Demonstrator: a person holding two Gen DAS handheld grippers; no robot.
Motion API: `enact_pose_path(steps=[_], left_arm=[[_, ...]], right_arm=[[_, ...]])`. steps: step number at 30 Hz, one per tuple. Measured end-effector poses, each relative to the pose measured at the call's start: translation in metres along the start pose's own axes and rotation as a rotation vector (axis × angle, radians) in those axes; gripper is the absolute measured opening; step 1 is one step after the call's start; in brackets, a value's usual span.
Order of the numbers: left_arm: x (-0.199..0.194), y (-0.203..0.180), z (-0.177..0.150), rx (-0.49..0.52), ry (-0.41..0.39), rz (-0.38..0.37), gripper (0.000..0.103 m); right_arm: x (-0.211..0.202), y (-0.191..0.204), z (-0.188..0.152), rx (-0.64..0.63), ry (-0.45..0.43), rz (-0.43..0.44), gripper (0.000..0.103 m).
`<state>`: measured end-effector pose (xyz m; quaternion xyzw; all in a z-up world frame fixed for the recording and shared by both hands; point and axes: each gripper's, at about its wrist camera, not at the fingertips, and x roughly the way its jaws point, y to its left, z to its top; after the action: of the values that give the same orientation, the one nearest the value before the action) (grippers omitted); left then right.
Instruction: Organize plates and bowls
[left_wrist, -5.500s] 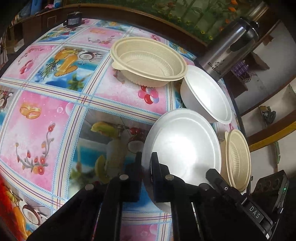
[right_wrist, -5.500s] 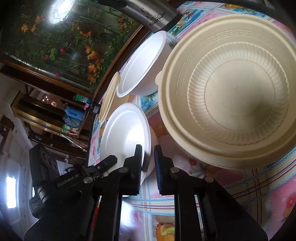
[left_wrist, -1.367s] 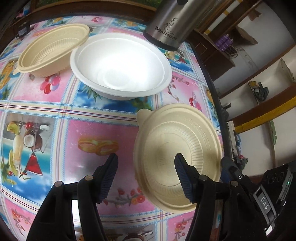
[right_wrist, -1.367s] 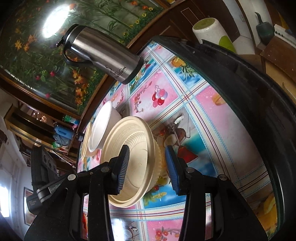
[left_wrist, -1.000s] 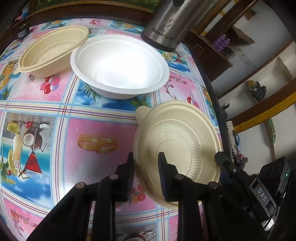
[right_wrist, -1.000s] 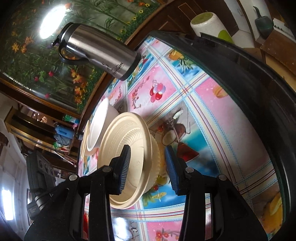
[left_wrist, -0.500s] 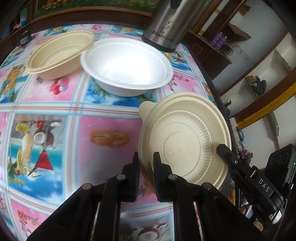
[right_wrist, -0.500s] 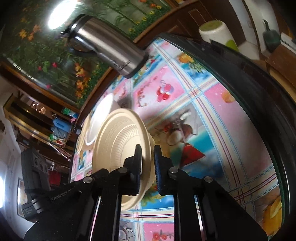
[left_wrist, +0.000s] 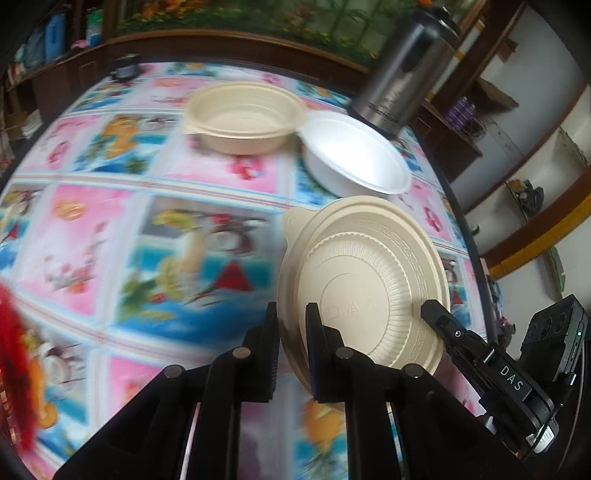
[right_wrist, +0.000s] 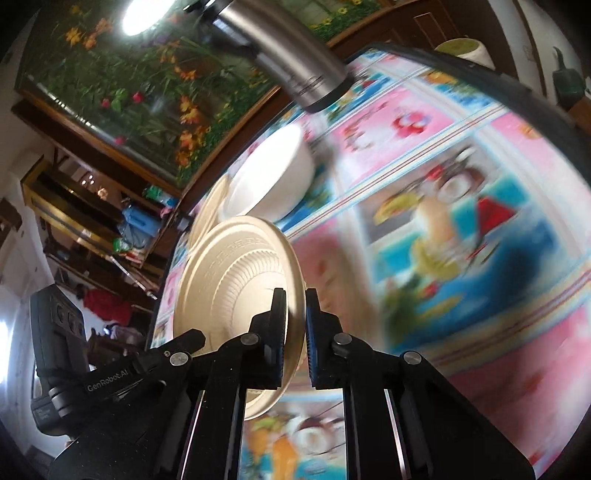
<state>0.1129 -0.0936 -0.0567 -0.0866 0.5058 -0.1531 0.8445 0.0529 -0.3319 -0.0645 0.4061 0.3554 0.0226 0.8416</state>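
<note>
both grippers are clamped on the same beige plate (left_wrist: 369, 280), one on each side of its rim. left gripper (left_wrist: 291, 332) has its fingers pinched shut over the plate's near edge, and the right gripper (right_wrist: 295, 325) is doing the same on the opposite edge, fingers closed with the thin rim between them. plate is tilted up off the colourful fruit-print tablecloth (left_wrist: 147, 236), ribbed face showing, little tab at its upper left in the left wrist view. using that plate as the landmark: just behind it sits a white bowl (left_wrist: 354, 155), upright on the cloth. further back and to the left of the plate is a beige bowl (left_wrist: 243, 118), its rim touching or nearly touching the white bowl, can't tell which. behind the white bowl stands a steel thermos jug (left_wrist: 402, 77) near the table's far edge. cloth is pretty motion-blurred in both views, so the finer print is hard to read.
</note>
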Motion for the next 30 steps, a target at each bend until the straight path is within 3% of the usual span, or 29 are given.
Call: enact_pose_path(steps=[7,18,25,30], left_arm=[[-0.063,0.064,-0.025,-0.057,-0.1,0.06,0.012],[-0.158,0.161,-0.061,-0.155,-0.255,0.217,0.012],[-0.186,0.223,-0.081,-0.24,-0.257,0.314,0.012],[-0.186,0.256,-0.093,-0.299,-0.231,0.34,0.013]], right_arm=[[0.024,0.055,-0.039,-0.035,0.07,0.081,0.009],[0.065,0.181,-0.102,-0.211,0.188,0.218,0.009],[0.099,0.244,-0.151,-0.334,0.275,0.249,0.009],[0.125,0.268,-0.178,-0.388,0.331,0.241,0.009]])
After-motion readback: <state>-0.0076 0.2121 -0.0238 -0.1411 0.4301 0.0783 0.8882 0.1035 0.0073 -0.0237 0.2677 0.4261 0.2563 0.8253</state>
